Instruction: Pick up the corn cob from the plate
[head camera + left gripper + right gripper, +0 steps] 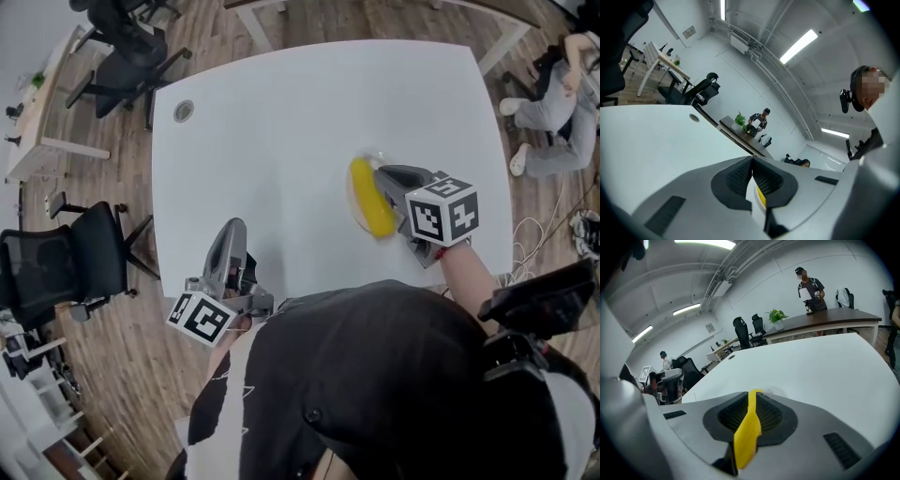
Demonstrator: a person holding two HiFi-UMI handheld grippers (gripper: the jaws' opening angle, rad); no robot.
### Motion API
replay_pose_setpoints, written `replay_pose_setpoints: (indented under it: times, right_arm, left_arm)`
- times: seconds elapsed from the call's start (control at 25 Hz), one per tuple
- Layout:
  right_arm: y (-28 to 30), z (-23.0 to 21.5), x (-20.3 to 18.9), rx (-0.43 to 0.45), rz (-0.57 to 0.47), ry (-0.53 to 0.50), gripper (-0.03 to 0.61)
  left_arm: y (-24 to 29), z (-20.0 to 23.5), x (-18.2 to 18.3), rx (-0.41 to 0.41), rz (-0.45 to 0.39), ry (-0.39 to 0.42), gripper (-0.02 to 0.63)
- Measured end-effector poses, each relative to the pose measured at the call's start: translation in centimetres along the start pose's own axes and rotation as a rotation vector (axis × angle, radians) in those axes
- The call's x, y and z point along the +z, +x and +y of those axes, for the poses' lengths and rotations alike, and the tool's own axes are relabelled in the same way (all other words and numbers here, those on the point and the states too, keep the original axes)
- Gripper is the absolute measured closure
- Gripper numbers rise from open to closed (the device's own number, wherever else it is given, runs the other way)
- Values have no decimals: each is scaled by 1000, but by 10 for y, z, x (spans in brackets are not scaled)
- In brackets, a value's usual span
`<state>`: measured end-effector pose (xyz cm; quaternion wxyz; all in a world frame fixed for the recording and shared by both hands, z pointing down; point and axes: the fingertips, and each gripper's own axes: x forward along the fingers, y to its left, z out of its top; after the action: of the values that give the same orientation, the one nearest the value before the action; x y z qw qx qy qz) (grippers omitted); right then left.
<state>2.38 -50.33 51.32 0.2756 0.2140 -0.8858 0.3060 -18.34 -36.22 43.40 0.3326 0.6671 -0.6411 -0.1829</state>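
Observation:
The yellow corn cob lies on a white plate right of the middle of the white table. My right gripper sits against the cob's right side, tips by its far end. In the right gripper view its jaws stand shut, tips together, and the cob shows as a yellow strip in the slit under them. My left gripper is shut and holds nothing, low near the table's front left edge. Its own view shows the cob far off through the slit.
A round cable grommet sits in the table's far left corner. Black office chairs stand on the wooden floor to the left. A person sits on the floor beyond the table's right corner, with cables nearby.

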Motion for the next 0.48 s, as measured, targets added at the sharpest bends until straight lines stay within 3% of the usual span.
replay_pose_setpoints:
  times: [0.16, 0.36, 0.48]
  right_arm:
    - [5, 7, -2, 25, 13, 38, 434]
    - [14, 16, -20, -49, 79, 60, 317]
    - [21, 17, -27, -94, 108, 97, 307]
  left_arm:
    - [-12, 9, 1, 29, -12, -7, 600]
    - [-31, 18, 6, 48, -31, -36, 600]
    - [-39, 17, 8, 48, -29, -27, 600]
